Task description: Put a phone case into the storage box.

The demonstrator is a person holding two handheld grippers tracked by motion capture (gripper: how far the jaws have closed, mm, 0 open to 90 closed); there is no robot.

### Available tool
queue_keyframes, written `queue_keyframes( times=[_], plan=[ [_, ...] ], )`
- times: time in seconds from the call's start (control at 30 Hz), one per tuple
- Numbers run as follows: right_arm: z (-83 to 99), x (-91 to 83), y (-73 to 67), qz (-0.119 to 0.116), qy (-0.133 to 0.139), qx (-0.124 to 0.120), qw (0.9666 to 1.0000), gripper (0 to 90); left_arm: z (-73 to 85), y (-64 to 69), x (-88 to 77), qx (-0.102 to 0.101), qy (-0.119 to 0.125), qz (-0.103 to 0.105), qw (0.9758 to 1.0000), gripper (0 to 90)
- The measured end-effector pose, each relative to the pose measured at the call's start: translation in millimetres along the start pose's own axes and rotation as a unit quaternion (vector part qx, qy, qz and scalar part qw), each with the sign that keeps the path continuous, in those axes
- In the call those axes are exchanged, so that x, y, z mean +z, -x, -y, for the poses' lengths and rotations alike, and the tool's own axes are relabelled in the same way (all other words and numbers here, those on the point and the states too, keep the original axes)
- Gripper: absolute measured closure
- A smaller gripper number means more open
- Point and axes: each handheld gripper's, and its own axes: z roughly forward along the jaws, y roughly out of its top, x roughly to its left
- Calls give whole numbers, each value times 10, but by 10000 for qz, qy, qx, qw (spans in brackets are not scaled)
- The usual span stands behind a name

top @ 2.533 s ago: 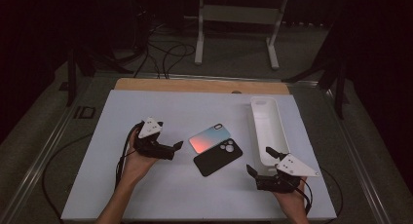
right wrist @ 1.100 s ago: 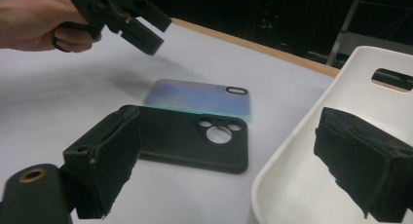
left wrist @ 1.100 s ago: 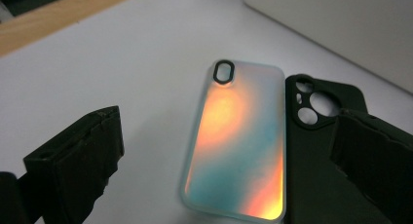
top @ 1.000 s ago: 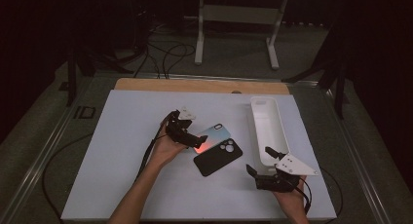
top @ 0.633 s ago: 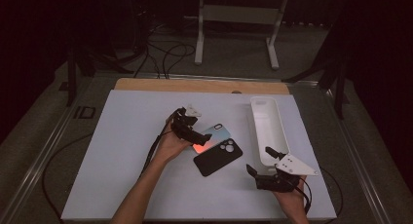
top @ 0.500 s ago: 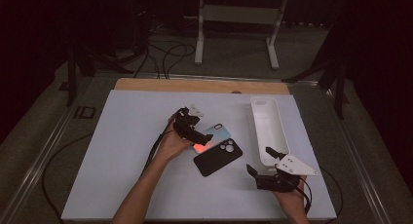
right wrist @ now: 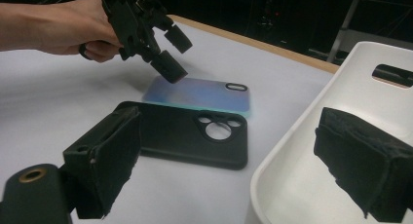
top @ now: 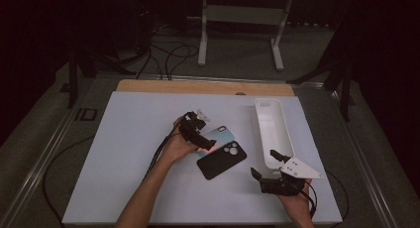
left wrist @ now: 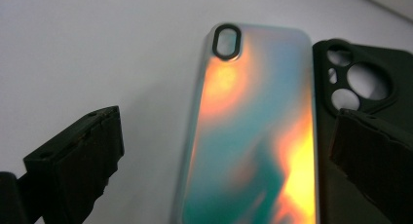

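Note:
An iridescent phone case [top: 221,137] lies face down at the table's middle, and a black phone case [top: 221,160] rests against its near side. My left gripper [top: 204,138] hovers open just above the iridescent case's [left wrist: 253,136] left end, one jaw on each side of it, not touching. The black case [left wrist: 360,83] lies just past its right jaw. My right gripper [top: 265,163] rests open near the front right, with nothing between its jaws. Ahead of it lie the black case [right wrist: 180,134], the iridescent case [right wrist: 199,95] and the left gripper [right wrist: 173,53].
A long white tray [top: 271,131] stands at the right, close to my right gripper, its wall [right wrist: 292,151] just inside that gripper's right jaw. The white table mat [top: 124,153] has free room at the left. A wooden strip [top: 203,86] runs along the far edge.
My left gripper has travelled right from the table's left part to the iridescent case and now hangs over its end. The right gripper and both cases have stayed put.

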Motion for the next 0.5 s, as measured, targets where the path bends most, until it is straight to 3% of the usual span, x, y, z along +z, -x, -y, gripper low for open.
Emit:
queue_keyframes(
  times=[0.5],
  plan=[
    [14, -1, 1, 21, -39, 21, 10000, 99, 45, 43, 170, 146, -429, 104, 9989, 0]
  ],
)
